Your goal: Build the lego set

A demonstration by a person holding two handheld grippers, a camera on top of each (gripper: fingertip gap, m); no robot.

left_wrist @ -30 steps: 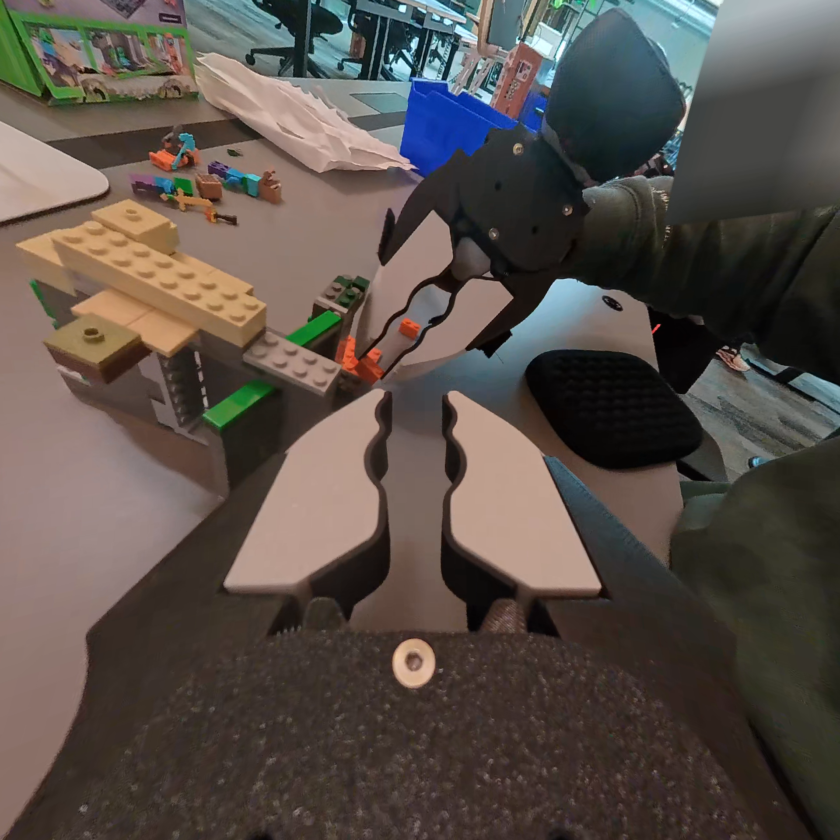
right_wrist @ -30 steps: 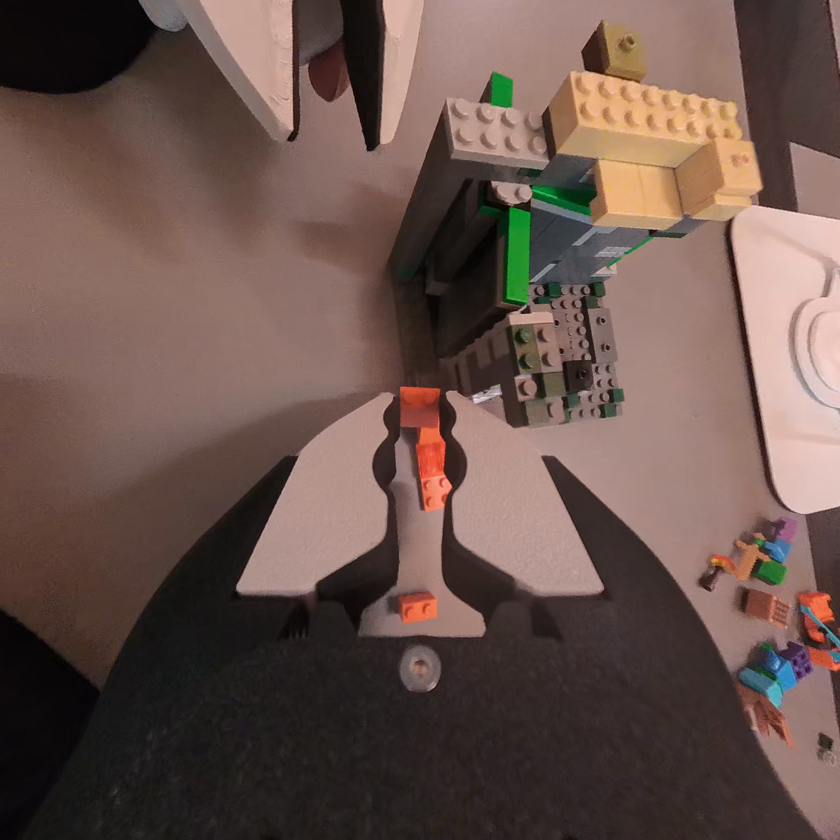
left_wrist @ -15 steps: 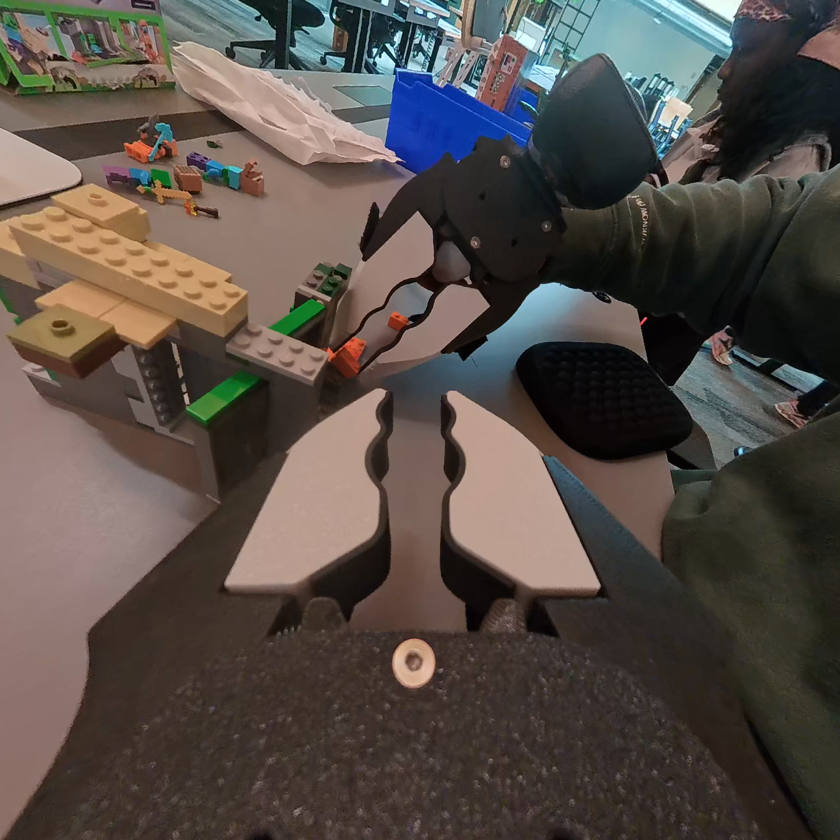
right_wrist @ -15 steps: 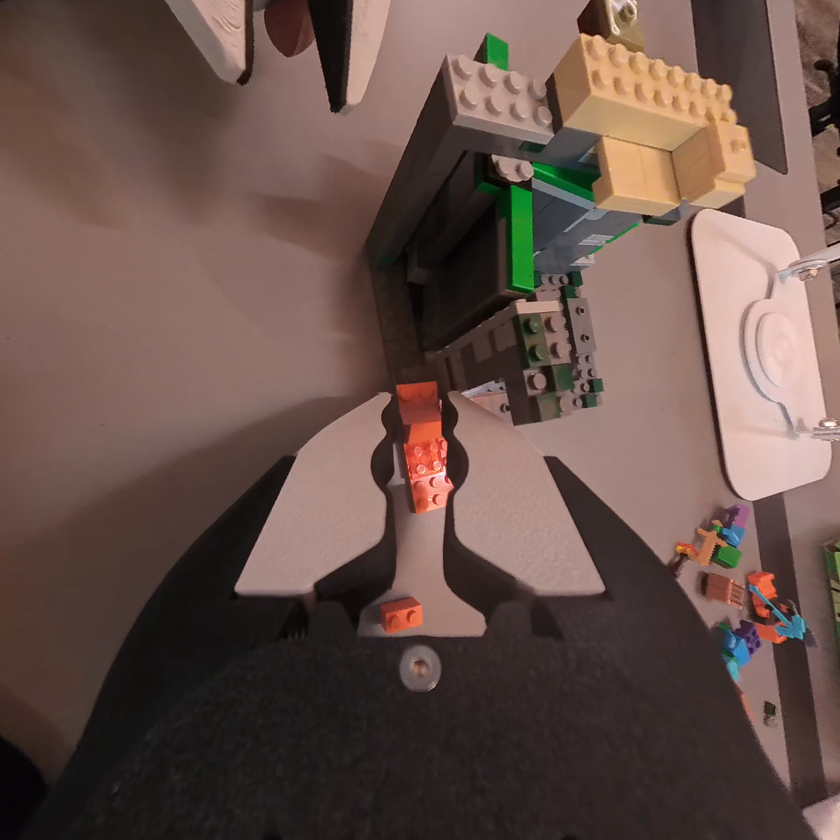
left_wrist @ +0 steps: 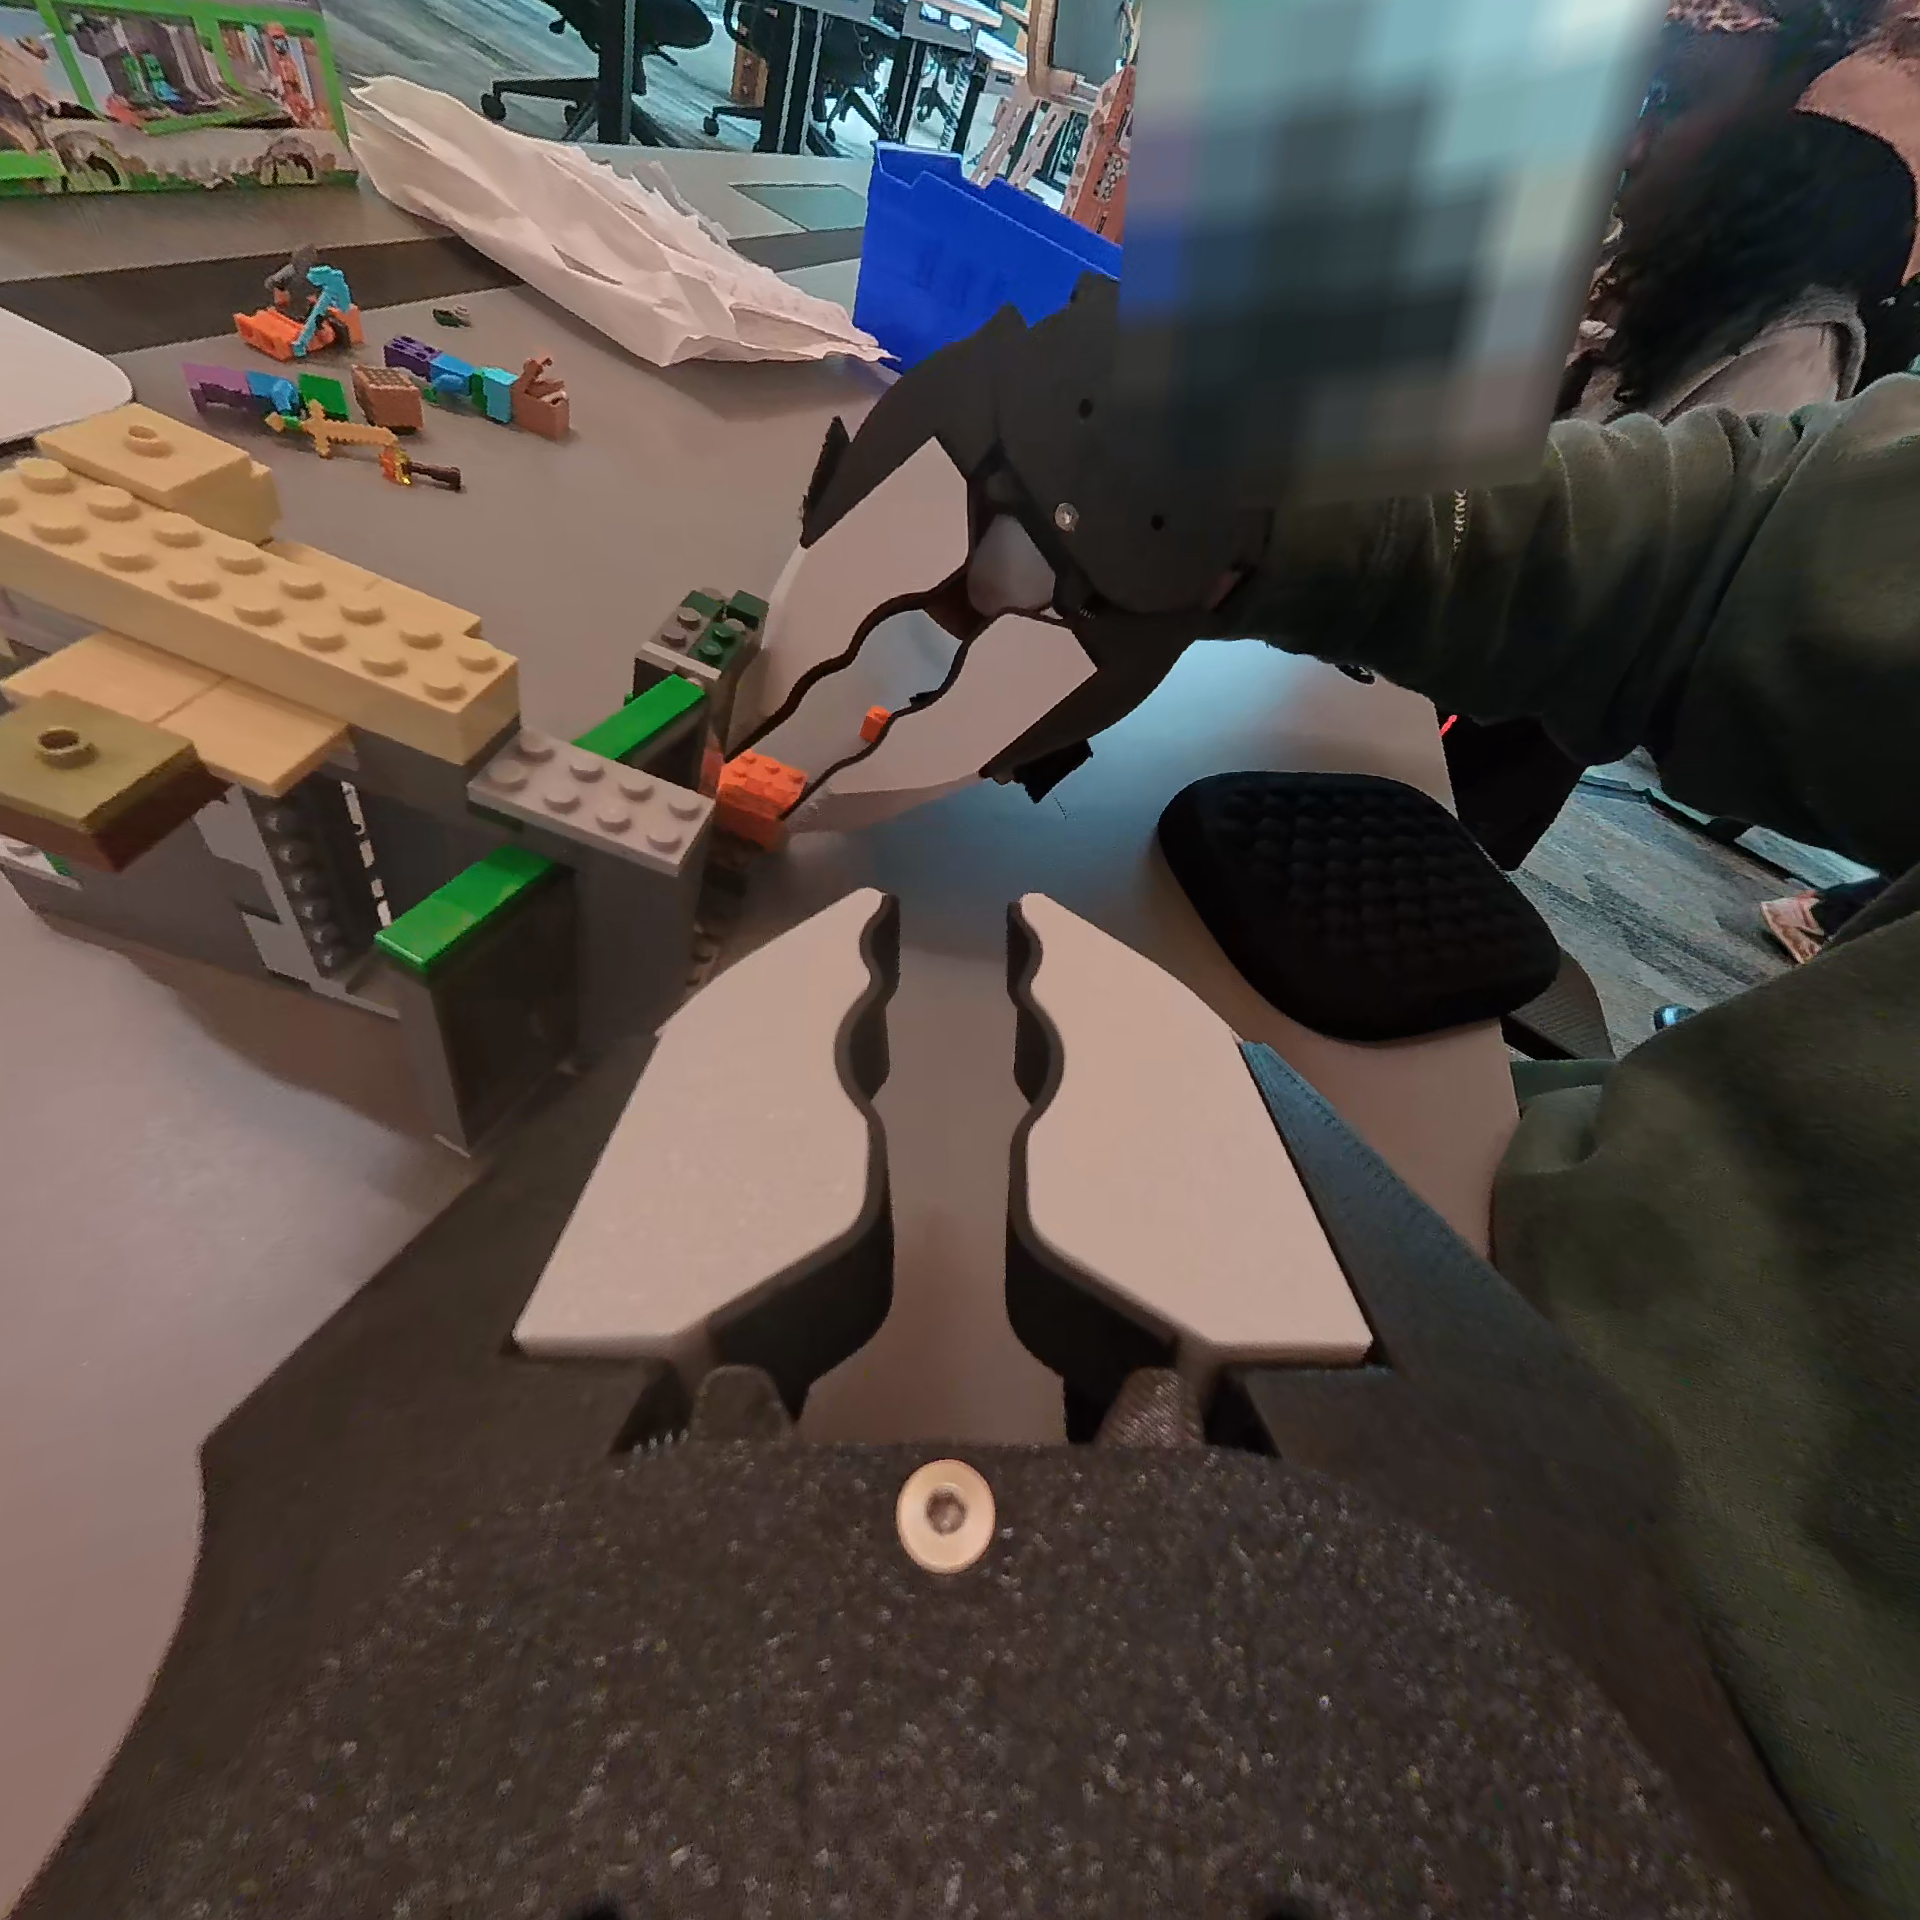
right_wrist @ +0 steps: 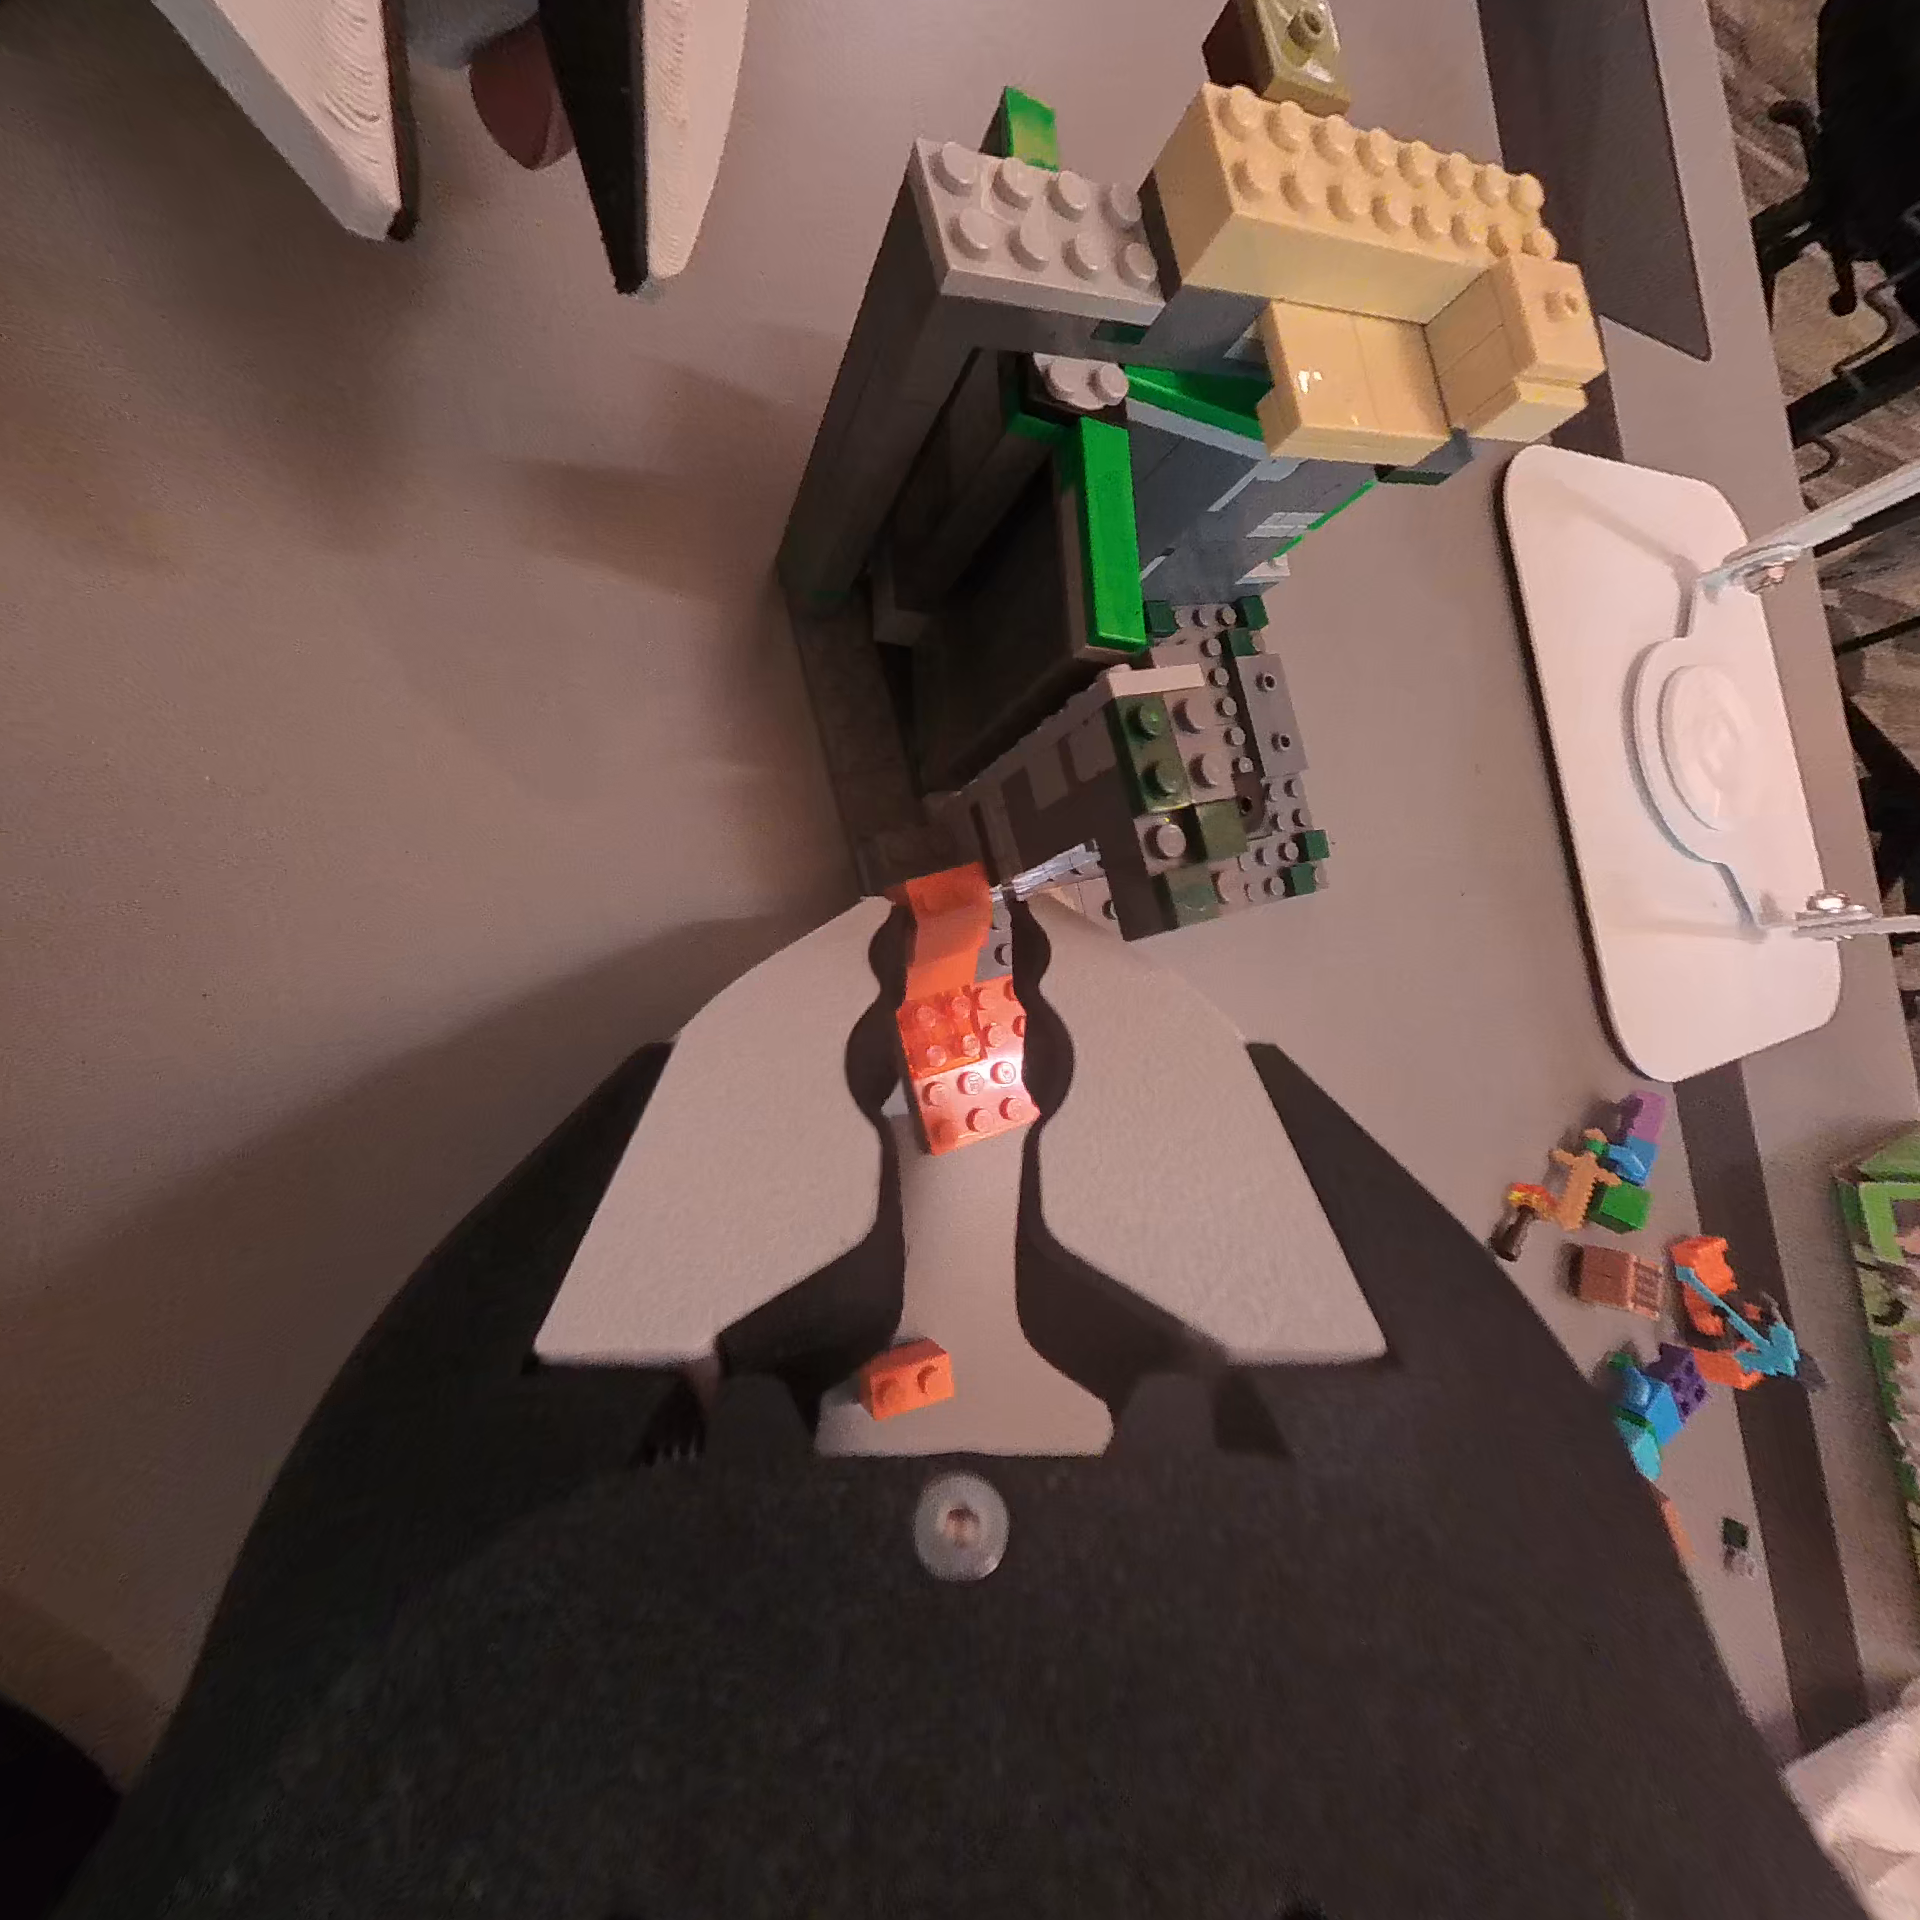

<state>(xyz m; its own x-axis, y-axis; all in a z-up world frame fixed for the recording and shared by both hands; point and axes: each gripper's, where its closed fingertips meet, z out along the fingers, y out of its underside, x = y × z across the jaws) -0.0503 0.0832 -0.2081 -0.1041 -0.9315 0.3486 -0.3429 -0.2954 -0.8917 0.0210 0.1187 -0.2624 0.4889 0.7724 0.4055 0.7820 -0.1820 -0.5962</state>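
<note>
Resting on the grey desk (left_wrist: 187, 1195), the lego build (left_wrist: 343, 748) stands left of centre in the left wrist view: dark grey walls, green strips, a light grey studded plate and a long tan brick on top. Left tongs (left_wrist: 943, 920) hover just beside the build's near corner, parted by a narrow gap with nothing between the pads; only desk surface shows through.

Right tongs (right_wrist: 951, 914) point down at the foot of the build's grey-and-green tower. An orange lego piece (right_wrist: 961, 1029) sits between their pads: a stepped stack of studded orange plates, its far end touching the base of the build. Both pads flank the piece closely; whether they press on it or merely bracket it cannot be told. The left wrist view shows the same orange piece (left_wrist: 761, 792) at the tips of the right tongs (left_wrist: 800, 795), against the build's lower edge. A small orange brick (right_wrist: 906, 1380) lies loose on the desk, farther back between the pads, near their root.

Loose small figures and parts (left_wrist: 353, 395) lie well apart beyond the build. Crumpled white paper (left_wrist: 603, 229), a blue bin (left_wrist: 966, 260) and the set's box (left_wrist: 166, 94) stand farther off. A black pad (left_wrist: 1351, 904) lies on the desk to the right.
</note>
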